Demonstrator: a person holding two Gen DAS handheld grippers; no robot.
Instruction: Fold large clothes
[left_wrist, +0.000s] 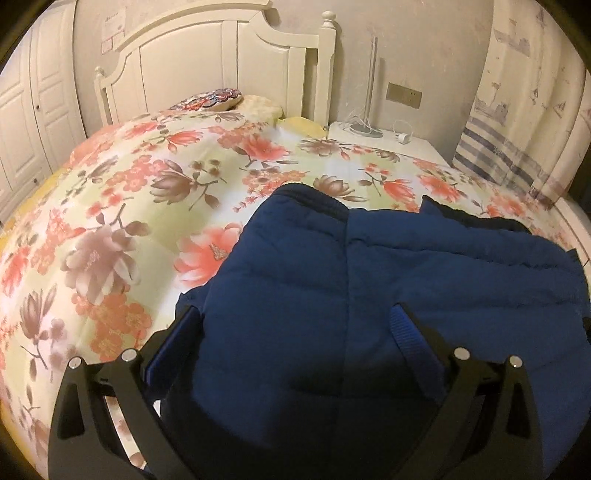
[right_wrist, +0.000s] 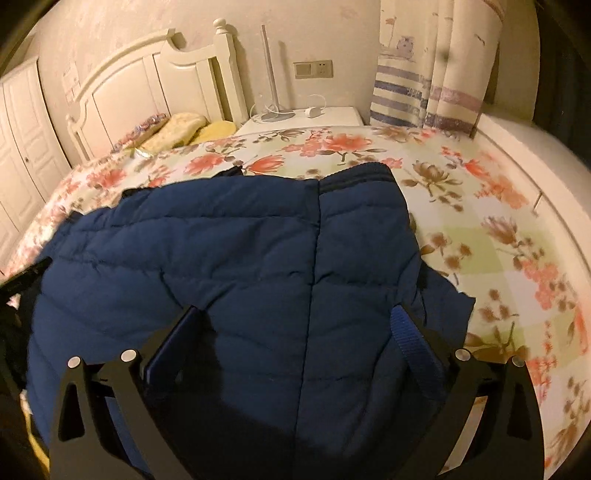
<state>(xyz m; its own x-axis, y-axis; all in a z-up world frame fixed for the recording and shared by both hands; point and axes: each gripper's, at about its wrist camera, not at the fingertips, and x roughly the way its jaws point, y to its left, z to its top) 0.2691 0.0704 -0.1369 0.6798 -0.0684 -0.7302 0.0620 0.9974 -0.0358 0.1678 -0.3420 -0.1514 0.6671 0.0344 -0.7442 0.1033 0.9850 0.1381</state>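
Observation:
A dark blue quilted puffer jacket (left_wrist: 388, 295) lies spread on the floral bedspread (left_wrist: 129, 206), its sleeves folded in over the body. In the left wrist view my left gripper (left_wrist: 295, 314) hangs open just above the jacket's near left part, with nothing pinched between its blue-padded fingers (left_wrist: 410, 332). The right wrist view shows the same jacket (right_wrist: 240, 266) from its right side. There my right gripper (right_wrist: 299, 314) stands wide open over the near right part, and no cloth sits between its pads. The other gripper's black frame (right_wrist: 22, 280) peeks in at the left edge.
A white headboard (left_wrist: 221, 55) and pillows (left_wrist: 210, 99) stand at the far end of the bed. A white nightstand (right_wrist: 314, 116) with a lamp base and cables sits beside it. Striped curtains (right_wrist: 424, 92) hang at the right, and white wardrobe doors (left_wrist: 22, 122) line the left.

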